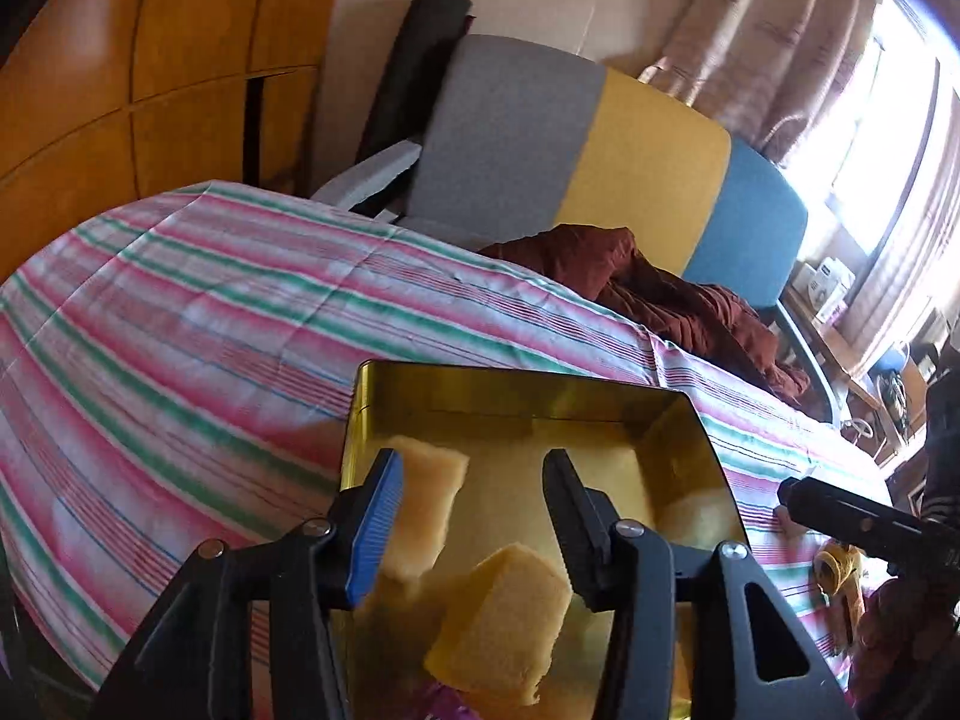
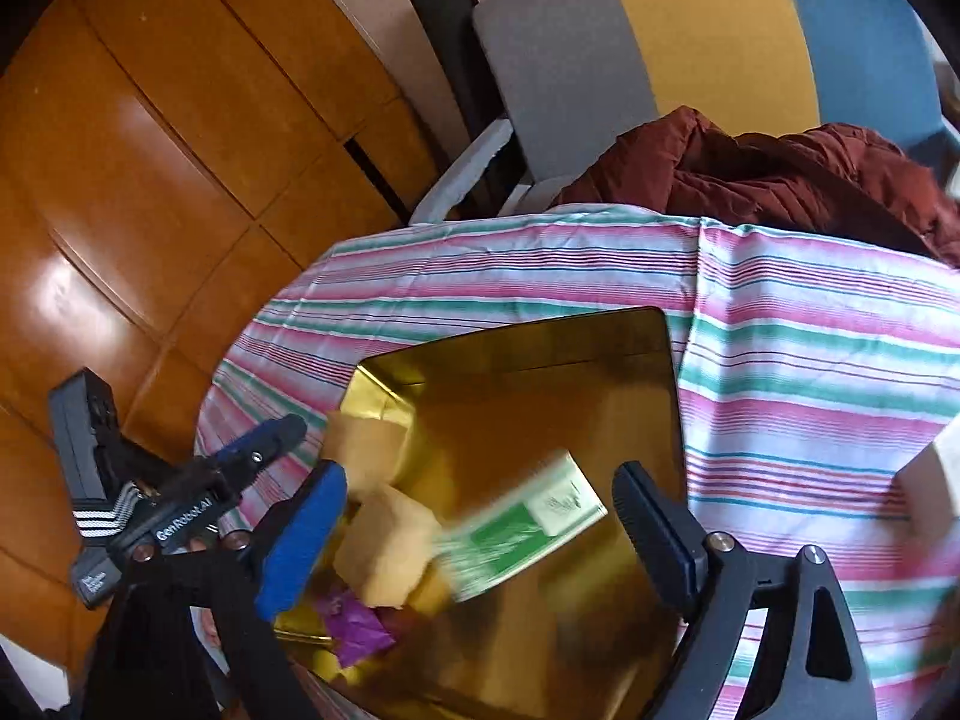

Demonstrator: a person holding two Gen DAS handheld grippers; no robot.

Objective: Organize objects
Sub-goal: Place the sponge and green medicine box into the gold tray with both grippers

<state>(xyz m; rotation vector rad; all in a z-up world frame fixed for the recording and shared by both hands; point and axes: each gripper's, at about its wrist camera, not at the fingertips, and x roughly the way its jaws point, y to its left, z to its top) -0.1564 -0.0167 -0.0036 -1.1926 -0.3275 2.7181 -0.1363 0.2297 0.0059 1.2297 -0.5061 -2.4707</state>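
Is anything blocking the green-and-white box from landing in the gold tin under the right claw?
Nothing visible does. The green-and-white box sits blurred between the open right claw fingers, over the gold tin. The yellow sponge blocks lie at its left side.

Plenty of bare striped cloth (image 1: 180,312) is left open on the counter to the left of the gold tin (image 1: 516,402) and beyond it. Inside the tin, the near left part is crowded by two yellow sponge blocks (image 2: 390,546), a purple wrapper (image 2: 354,618) and a green box (image 2: 522,522); the far right part is clear. The back edge is hemmed in by a chair (image 1: 630,168) and a maroon jacket (image 1: 660,294).
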